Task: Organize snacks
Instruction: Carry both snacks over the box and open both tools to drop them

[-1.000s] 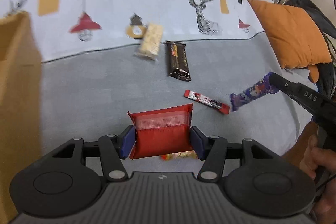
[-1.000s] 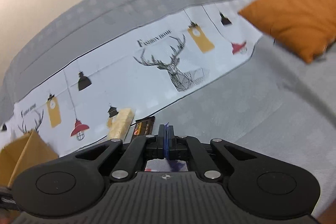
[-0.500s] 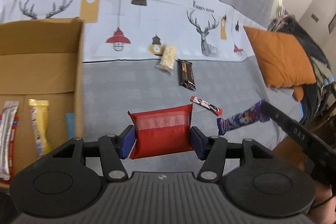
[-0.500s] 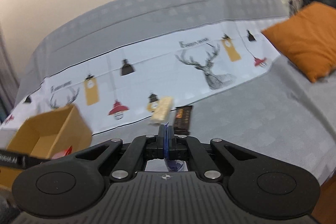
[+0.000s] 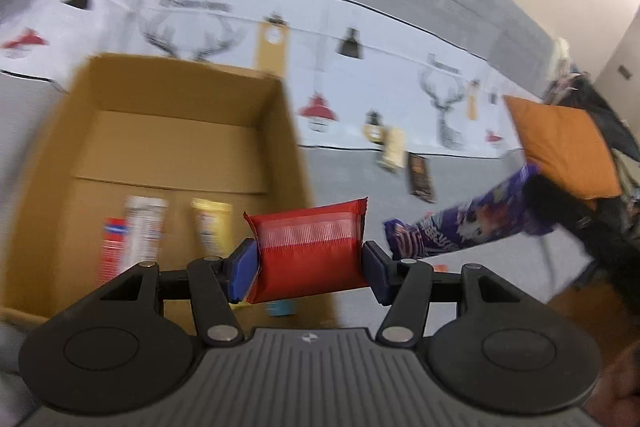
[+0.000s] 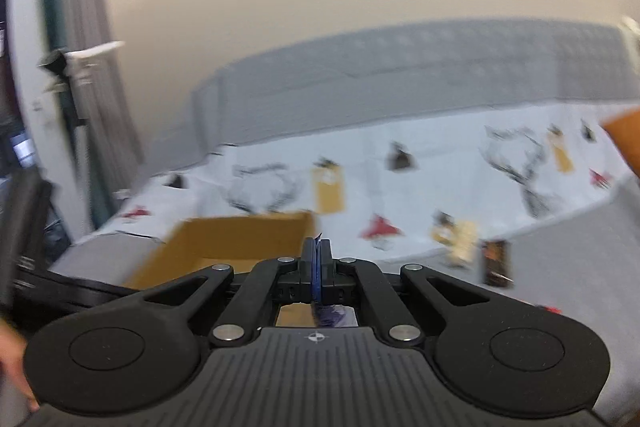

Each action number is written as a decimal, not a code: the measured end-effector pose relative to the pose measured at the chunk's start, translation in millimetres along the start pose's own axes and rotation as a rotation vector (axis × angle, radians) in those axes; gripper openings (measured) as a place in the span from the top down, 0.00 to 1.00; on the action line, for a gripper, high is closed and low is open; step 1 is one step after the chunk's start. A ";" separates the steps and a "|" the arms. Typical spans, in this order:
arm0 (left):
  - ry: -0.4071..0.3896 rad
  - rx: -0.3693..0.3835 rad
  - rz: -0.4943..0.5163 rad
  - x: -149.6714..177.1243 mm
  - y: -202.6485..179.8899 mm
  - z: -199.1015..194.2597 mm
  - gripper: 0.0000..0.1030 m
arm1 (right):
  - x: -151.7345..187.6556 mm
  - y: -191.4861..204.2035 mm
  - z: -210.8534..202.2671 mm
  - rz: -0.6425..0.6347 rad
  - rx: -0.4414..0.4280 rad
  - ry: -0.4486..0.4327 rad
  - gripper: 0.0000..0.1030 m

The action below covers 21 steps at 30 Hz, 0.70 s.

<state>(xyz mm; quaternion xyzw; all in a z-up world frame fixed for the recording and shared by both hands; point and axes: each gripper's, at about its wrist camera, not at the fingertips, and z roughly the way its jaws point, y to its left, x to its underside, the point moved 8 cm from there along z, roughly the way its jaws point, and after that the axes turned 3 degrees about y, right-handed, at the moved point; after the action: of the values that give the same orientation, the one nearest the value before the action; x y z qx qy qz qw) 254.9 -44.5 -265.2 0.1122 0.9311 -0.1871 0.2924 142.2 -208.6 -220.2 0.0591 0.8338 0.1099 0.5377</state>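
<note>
My left gripper (image 5: pixel 308 263) is shut on a red snack packet (image 5: pixel 310 253) and holds it over the right front part of an open cardboard box (image 5: pixel 160 135). Inside the box lie a white and red bar (image 5: pixel 136 235) and a yellow bar (image 5: pixel 212 227). My right gripper (image 6: pixel 316 267) is shut on a purple snack wrapper (image 6: pixel 332 315); in the left wrist view the wrapper (image 5: pixel 460 223) hangs in the air right of the box. The box also shows in the right wrist view (image 6: pixel 240 239).
A beige bar (image 5: pixel 392 149) and a dark brown bar (image 5: pixel 420 177) lie on the grey sofa seat beyond the box. An orange cushion (image 5: pixel 564 147) leans at the right. A white deer-print cloth (image 5: pixel 360 87) covers the sofa back.
Both grippers have swung left with their snacks. The box has come from the left edge to under the left gripper, and the purple wrapper has risen and come closer.
</note>
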 end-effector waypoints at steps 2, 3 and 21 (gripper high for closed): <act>-0.005 -0.021 -0.035 -2.7 19.1 -16.7 0.40 | -10.2 35.9 1.1 -0.046 -0.049 -0.022 1.00; -0.017 -0.026 -0.044 -5.6 26.2 -26.6 0.40 | -17.2 54.3 1.0 -0.080 -0.076 -0.038 1.00; -0.170 -0.248 0.046 -50.5 42.8 -67.4 0.40 | -50.8 107.0 35.0 -0.151 -0.285 -0.124 1.00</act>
<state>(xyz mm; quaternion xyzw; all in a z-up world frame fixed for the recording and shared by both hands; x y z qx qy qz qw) 275.3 17.1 -196.5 0.0802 0.9161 -0.0725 0.3861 193.0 -111.8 -162.8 -0.0741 0.7770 0.1824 0.5979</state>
